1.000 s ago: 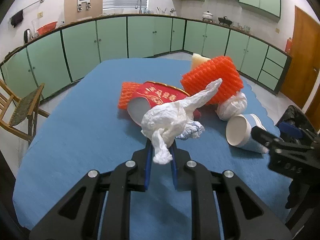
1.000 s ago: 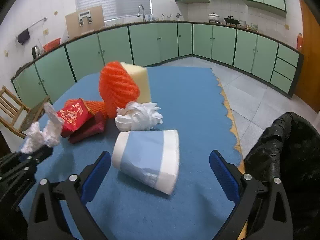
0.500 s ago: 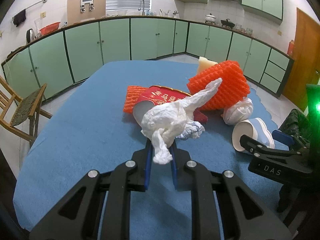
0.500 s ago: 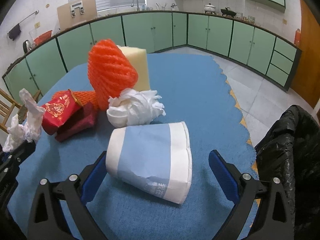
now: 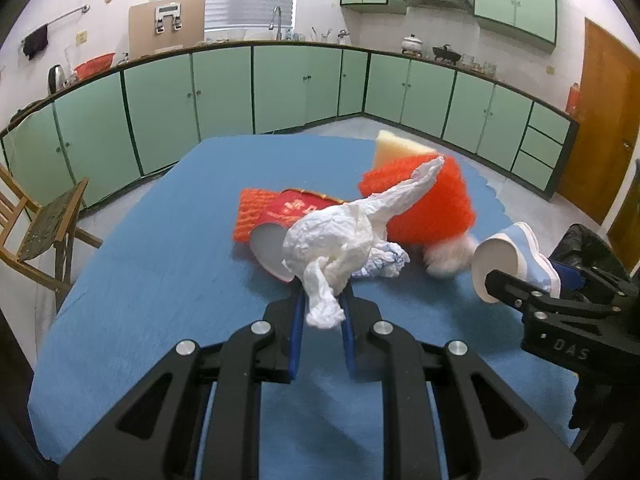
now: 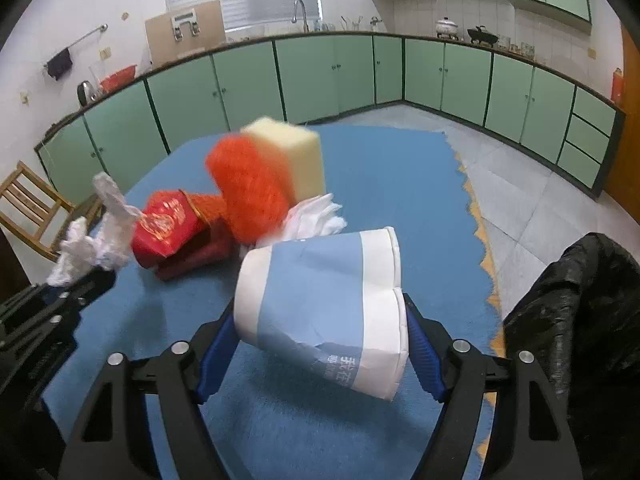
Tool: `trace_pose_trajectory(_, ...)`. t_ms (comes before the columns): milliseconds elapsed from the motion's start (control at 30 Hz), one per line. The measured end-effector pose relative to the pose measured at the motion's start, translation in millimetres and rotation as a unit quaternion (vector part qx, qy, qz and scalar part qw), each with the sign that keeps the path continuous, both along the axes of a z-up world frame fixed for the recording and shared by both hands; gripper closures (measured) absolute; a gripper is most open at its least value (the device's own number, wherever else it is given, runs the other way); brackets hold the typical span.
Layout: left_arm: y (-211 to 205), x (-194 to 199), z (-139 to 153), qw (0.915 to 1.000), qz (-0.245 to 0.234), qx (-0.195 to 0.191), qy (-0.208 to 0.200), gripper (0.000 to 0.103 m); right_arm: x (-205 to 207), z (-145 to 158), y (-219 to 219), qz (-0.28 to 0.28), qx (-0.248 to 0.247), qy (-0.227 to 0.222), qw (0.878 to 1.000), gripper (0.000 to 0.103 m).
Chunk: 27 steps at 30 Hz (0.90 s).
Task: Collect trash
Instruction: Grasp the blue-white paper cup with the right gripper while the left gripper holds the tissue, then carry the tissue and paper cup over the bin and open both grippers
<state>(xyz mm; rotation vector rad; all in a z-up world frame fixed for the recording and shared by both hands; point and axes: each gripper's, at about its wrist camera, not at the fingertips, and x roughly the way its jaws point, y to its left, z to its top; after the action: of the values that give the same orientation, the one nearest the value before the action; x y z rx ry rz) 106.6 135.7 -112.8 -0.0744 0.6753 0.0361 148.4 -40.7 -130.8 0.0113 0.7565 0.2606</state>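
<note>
**Now seat the paper cup before you carry it**

Right now your left tool (image 5: 322, 312) is clenched on a crumpled white tissue (image 5: 340, 240), held up over the middle of the blue desk (image 5: 160, 264). Your right tool (image 6: 320, 344) has its blue pads on either side of the blue-and-white paper cup (image 6: 324, 312), which lies on its side near the desk's right edge; the pads look to be touching its walls, though I cannot tell whether they are pressing firmly.

Squeeze gently: the cup is thin and already dented, so it will likely fold instead of resisting. Close just until the wall gives a little, then lift straight up before you swing toward the black trash bag (image 6: 580, 320), which sits just past the right edge.

Mind what lies just behind the cup: the orange foam net (image 6: 248, 192) around its pale sponge block (image 6: 292, 152), another wad of tissue (image 6: 316, 216) and the red carton (image 6: 168, 224). Lift clear of them so nothing gets dragged along.
</note>
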Motion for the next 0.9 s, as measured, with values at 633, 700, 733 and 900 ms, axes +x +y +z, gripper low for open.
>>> trace_pose_trajectory(633,-61.5,-4.0,49.4,0.9967,-0.062,-0.004,-0.053,0.088,-45.8,78.0,-62.8,-0.024,0.022,-0.084,0.996,0.028)
trace_pose_trajectory(700,-72.1,-4.4,53.1,0.9957,-0.073,-0.006,-0.057,0.088,-50.7,84.1,-75.1,-0.034,0.023,-0.092,0.995,0.028)
trace_pose_trajectory(733,-76.6,-4.4,54.5,0.9952,-0.078,-0.007,-0.058,0.088,-54.3,87.1,-83.1,-0.041,0.022,-0.096,0.994,0.028)
trace_pose_trajectory(900,-110.2,-4.5,60.6,0.9915,-0.113,-0.014,-0.063,0.088,-68.1,92.9,-117.3,-0.075,0.016,-0.105,0.992,0.028)
